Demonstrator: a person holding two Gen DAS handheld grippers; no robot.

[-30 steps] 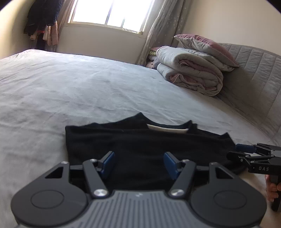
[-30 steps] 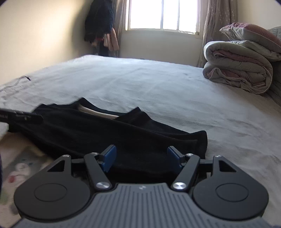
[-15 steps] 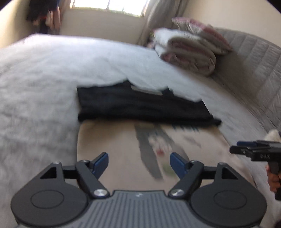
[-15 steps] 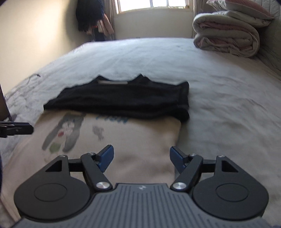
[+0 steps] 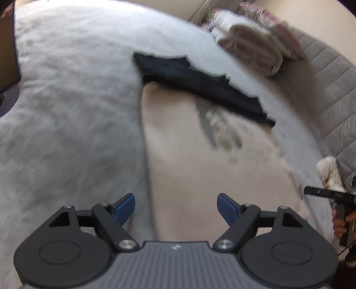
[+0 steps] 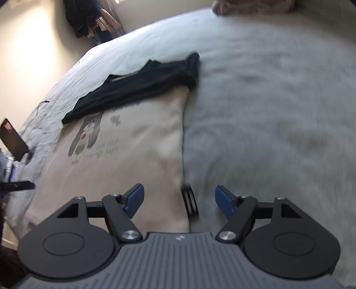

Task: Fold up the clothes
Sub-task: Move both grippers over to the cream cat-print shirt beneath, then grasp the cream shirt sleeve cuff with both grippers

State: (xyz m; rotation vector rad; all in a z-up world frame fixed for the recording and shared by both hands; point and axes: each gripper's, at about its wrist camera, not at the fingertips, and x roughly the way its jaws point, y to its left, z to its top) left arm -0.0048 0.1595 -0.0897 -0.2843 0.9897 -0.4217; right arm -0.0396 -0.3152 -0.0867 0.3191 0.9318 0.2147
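Observation:
A beige garment with a cartoon print lies flat on the grey bed, its top end folded over so black fabric shows as a band across the far side. My left gripper hangs open above the garment's near left edge, holding nothing. My right gripper is open above the near right edge, where a small black striped tab sits between the fingers. Each gripper's tip shows in the other's view, at the far right and the far left.
The grey bedsheet spreads wide on both sides. Folded quilts are stacked by the padded headboard. A dark phone-like slab lies at the bed's left edge. Clothes hang by the wall. A hand grips the right tool.
Both grippers have pulled back toward the near end of the garment and risen, tilting downward. The black folded band, once right under the fingers, now lies far off.

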